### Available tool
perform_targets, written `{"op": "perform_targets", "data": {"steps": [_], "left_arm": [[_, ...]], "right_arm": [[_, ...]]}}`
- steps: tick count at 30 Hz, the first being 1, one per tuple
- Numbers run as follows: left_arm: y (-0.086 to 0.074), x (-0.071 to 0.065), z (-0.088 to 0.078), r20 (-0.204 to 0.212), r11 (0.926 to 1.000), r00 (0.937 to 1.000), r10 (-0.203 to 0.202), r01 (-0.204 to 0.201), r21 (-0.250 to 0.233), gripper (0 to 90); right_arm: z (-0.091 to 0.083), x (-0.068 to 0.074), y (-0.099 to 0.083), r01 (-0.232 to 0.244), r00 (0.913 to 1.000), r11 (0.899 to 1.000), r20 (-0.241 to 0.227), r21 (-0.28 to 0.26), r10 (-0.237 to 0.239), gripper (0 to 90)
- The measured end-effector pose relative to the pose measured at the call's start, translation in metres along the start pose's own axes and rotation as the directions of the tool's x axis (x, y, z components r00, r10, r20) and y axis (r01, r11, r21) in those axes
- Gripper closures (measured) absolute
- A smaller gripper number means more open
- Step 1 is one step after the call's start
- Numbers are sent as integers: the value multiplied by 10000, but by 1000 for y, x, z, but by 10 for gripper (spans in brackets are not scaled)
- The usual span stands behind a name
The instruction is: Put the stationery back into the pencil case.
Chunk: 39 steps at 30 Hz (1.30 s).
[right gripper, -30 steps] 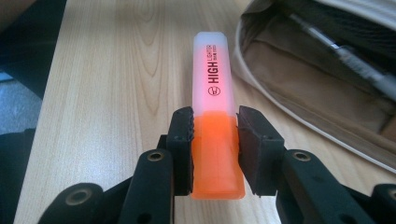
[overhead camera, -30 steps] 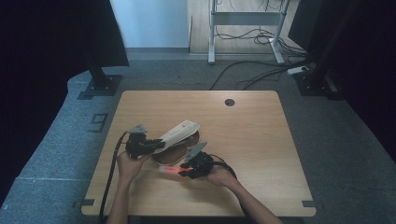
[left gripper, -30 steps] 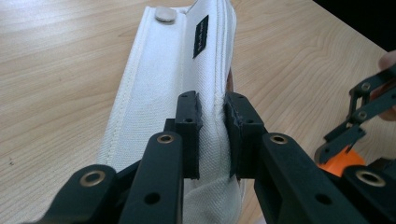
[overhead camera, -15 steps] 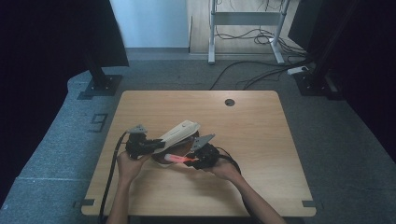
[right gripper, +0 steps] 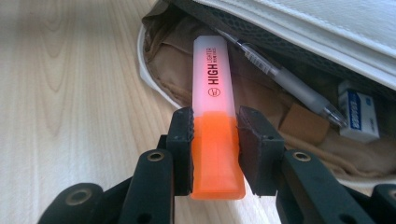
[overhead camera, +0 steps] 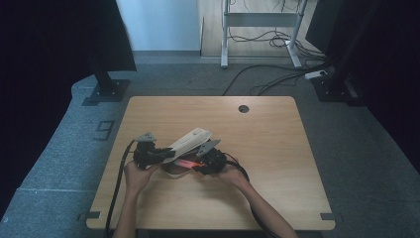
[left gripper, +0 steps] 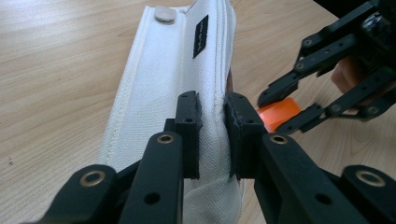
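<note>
The white pencil case lies on the wooden table, its flap lifted, mouth open toward the person. Inside, on the tan lining: a clear pen, a small brown block just beside the pen's tip, and a white-blue eraser deeper, near the case's inner wall.

The orange highlighter is just in front of the case mouth, its pale cap end already over the lining. Its long axis runs from the R gripper straight into the case, cap pointing in, orange body end toward the person. In the high view the highlighter lies about level, between both grippers.

R gripper: jaws closed on the orange body of the highlighter, pads pressing on both sides. L gripper: jaws nearly together, pinching a fold of the case's white fabric at its upper edge, w/ the case stretching away from it. In the high view the L gripper is at the near-left end of the case, the R gripper just right of it.

Table: light wood, a round cable hole well beyond the case. Farther: grey carpet, black stand bases, cables on the floor, a metal frame at the back
</note>
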State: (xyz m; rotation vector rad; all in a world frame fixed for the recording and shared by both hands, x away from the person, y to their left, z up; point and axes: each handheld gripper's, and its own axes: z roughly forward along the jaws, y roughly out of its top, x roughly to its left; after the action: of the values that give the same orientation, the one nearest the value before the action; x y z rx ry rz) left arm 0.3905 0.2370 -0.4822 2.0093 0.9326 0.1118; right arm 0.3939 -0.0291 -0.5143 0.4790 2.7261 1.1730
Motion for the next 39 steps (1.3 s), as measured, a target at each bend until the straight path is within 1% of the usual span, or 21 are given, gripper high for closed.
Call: {"op": "perform_targets", "data": {"steps": [4, 7, 11, 17, 24, 26, 29, 31, 33, 39], "left_arm": [[0, 0, 0, 0, 10000, 10000, 11, -11, 12, 765], [0, 0, 0, 3, 10000, 10000, -7, 7, 11, 765], [0, 0, 0, 8, 10000, 10000, -10, 10, 9, 765], [0, 0, 0, -7, 10000, 10000, 0, 0, 22, 765], [0, -1, 1, -23, 10000, 10000, 11, -11, 30, 763], [0, -1, 1, -28, 10000, 10000, 11, -11, 23, 763], [0, -1, 1, -15, 10000, 10000, 5, -5, 21, 763], [0, -1, 0, -15, 10000, 10000, 4, -4, 20, 763], [0, -1, 0, -11, 10000, 10000, 3, -3, 20, 762], [0, -1, 1, 0, 10000, 10000, -22, 22, 20, 761]], "right_arm": [[9, 0, 4, 160, 9998, 9998, 83, 92, -160, 660], [14, -1, 7, 169, 9998, 9998, 94, 85, -170, 660], [21, -2, 9, 280, 9993, 9994, 240, 180, -284, 660], [29, -5, 12, 355, 9989, 9989, 304, 303, -364, 659], [38, -10, 14, 317, 9989, 9987, 336, 398, -330, 656], [39, -12, 15, 349, 9983, 9983, 454, 462, -370, 650], [40, -15, 17, 281, 9979, 9985, 568, 470, -308, 630], [40, -16, 16, 143, 9971, 9988, 737, 471, -177, 566], [37, -17, 15, 54, 9968, 9990, 793, 441, -88, 535], [24, -16, 6, -84, 9955, 9990, 944, 444, 42, 528]]}}
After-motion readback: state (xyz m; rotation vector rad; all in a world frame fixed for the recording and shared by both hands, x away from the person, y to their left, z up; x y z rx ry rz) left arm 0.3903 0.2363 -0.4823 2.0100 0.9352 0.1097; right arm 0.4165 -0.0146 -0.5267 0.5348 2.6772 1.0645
